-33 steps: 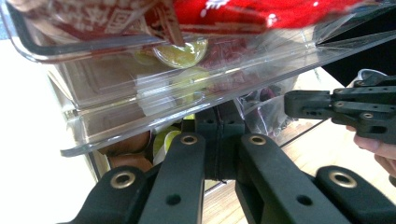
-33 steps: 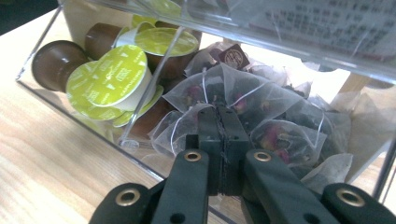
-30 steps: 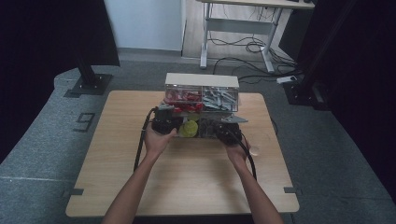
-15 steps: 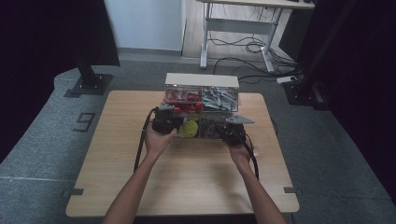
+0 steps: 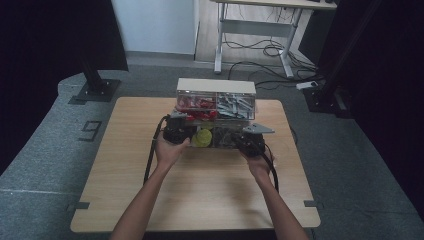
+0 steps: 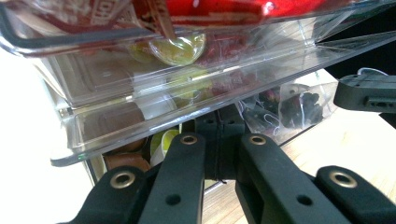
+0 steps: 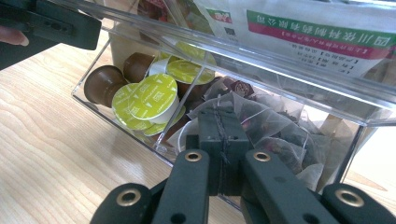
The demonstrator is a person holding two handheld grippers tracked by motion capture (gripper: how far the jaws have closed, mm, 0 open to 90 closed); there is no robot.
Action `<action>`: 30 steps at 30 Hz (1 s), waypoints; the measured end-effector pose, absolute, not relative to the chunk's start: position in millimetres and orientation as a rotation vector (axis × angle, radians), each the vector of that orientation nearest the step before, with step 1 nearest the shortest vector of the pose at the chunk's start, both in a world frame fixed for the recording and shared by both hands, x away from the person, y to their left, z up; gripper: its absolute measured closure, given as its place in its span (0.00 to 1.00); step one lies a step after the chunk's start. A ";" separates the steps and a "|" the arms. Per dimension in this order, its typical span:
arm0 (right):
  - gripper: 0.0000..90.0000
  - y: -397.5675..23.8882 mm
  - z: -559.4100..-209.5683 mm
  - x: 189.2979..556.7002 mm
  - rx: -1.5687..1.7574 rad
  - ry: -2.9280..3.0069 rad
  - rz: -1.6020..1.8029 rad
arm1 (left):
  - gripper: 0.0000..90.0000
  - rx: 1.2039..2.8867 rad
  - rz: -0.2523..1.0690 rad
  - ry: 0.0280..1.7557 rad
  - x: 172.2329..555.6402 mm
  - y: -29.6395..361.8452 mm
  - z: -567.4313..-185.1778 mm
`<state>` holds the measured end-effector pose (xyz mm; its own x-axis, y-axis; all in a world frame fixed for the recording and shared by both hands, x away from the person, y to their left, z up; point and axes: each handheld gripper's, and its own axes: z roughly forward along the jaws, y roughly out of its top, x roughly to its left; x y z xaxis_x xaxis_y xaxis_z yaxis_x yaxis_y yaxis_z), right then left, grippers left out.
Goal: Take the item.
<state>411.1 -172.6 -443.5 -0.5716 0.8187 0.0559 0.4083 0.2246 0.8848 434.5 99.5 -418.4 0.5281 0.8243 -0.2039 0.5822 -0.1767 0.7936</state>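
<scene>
A clear two-tier plastic organizer (image 5: 216, 87) stands at the table's far middle, its lower drawer (image 5: 222, 145) pulled out toward me. That drawer holds green-lidded and brown capsules (image 7: 152, 95) on the left and mesh tea bags (image 7: 275, 130) on the right. My left gripper (image 5: 177, 131) is shut, its tips at the drawer's left front (image 6: 219, 123). At the right front wall, in front of the tea bags, my right gripper (image 5: 246, 141) is also shut (image 7: 219, 121). I cannot tell whether either one pinches the clear wall.
The upper tier holds red packets (image 5: 195, 107) and pale sachets (image 5: 235, 105) with green and red stripes (image 7: 317, 32). Bare wooden table (image 5: 200, 190) lies between me and the organizer. A desk frame and cables (image 5: 260, 50) stand on the floor behind.
My right hand and gripper have shifted slightly to the right along the drawer front. The left gripper has barely moved.
</scene>
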 end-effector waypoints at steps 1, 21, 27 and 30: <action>0.99 -172.6 -443.5 411.1 1.130 2.080 1.302 | 1.00 1.874 0.341 1.157 434.5 99.5 -418.4; 1.00 -183.1 -435.8 403.0 1.117 2.049 1.310 | 1.00 1.867 0.338 1.161 435.1 99.3 -419.2; 0.99 -187.9 -436.2 399.5 1.117 2.045 1.314 | 1.00 1.869 0.339 1.161 435.2 99.5 -419.4; 0.99 -192.5 -435.3 397.9 1.119 2.037 1.315 | 1.00 1.869 0.336 1.165 435.8 99.6 -419.9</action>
